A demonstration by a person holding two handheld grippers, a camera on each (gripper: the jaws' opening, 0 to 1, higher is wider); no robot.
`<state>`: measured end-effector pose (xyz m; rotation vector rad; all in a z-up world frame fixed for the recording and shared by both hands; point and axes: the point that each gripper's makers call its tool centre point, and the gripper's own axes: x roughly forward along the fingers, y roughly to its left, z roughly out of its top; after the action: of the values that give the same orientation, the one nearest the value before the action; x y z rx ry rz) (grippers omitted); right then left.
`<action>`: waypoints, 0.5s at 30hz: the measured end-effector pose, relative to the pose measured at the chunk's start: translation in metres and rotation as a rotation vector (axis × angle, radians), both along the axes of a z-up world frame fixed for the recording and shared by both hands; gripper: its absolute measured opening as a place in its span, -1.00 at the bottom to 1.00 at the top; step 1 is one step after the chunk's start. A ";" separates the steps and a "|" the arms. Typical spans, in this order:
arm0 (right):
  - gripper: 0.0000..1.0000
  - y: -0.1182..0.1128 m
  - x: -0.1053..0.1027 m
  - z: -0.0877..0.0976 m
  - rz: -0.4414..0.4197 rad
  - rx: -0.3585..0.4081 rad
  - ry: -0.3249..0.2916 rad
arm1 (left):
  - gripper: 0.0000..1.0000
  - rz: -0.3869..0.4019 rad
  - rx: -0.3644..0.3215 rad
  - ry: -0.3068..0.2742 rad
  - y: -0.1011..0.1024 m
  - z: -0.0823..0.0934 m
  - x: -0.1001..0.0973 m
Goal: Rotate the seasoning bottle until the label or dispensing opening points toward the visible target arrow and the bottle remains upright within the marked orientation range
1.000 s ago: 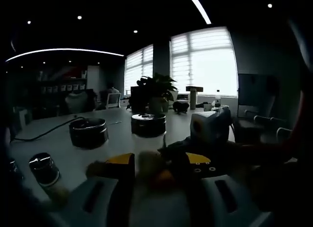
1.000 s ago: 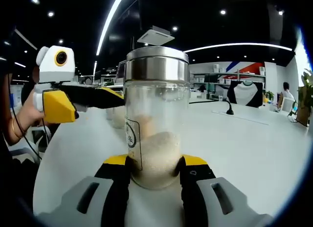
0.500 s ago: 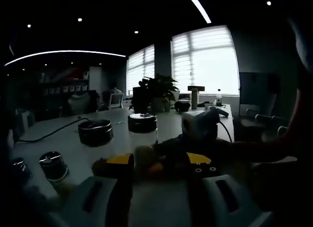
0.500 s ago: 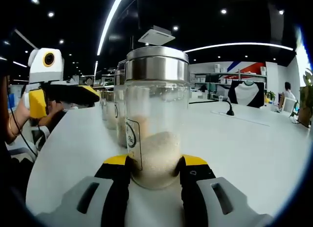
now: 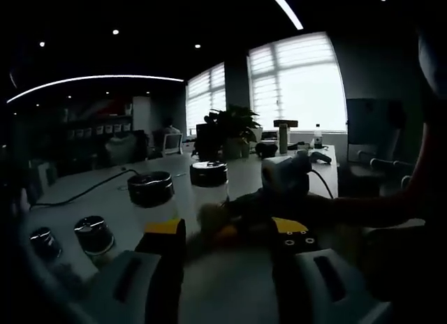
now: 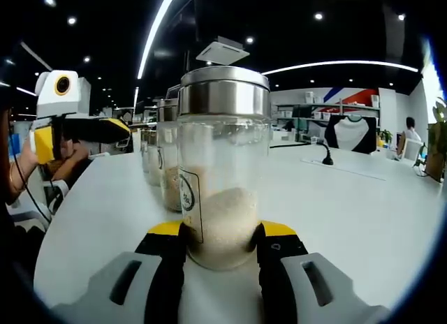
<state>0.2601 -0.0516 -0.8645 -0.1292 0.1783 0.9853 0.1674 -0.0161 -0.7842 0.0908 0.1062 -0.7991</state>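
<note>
- The right tool (image 6: 222, 244) holds the seasoning bottle (image 6: 223, 167) by its lower body, one yellow-tipped jaw pressed on each side of the glass.
- The seasoning bottle stands upright between those jaws on the white worktop (image 6: 349, 205); it is clear glass with a silver metal lid (image 6: 224, 90) and pale granules filling its lower part.
- A strip of white label (image 6: 188, 202) shows on the bottle's left edge as the right tool sees it, turned mostly away from that view.
- Just behind the held bottle, to its left, more jars (image 6: 166, 163) with metal lids stand in a row running away from the right tool.
- Further left, a hand carries the left tool (image 6: 115, 128) above the worktop, apart from the bottles.
- In the dim left gripper view, the left tool's jaws (image 5: 227, 251) stand apart with nothing between them.
- Ahead of the left tool, the right tool (image 5: 286, 181) sits with the bottle in front of it, and dark-lidded jars (image 5: 150, 188) stand to the left; a potted plant (image 5: 230, 128) stands by the bright windows beyond.
</note>
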 end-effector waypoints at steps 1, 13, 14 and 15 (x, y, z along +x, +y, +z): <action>-0.23 0.000 0.001 0.000 0.000 0.000 0.000 | 0.02 0.001 0.003 0.000 0.001 -0.001 -0.001; -0.23 0.001 0.002 0.001 0.001 0.000 0.002 | 0.22 0.091 0.005 0.028 0.030 -0.006 -0.004; -0.23 0.001 0.002 0.001 0.001 0.000 0.002 | 0.24 0.095 0.005 0.028 0.031 -0.006 -0.004; -0.23 0.001 0.002 0.001 0.002 0.001 0.002 | 0.26 0.099 0.005 0.029 0.032 -0.006 -0.004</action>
<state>0.2622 -0.0503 -0.8632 -0.1276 0.1798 0.9877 0.1633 0.0157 -0.7899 0.0781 0.1387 -0.7012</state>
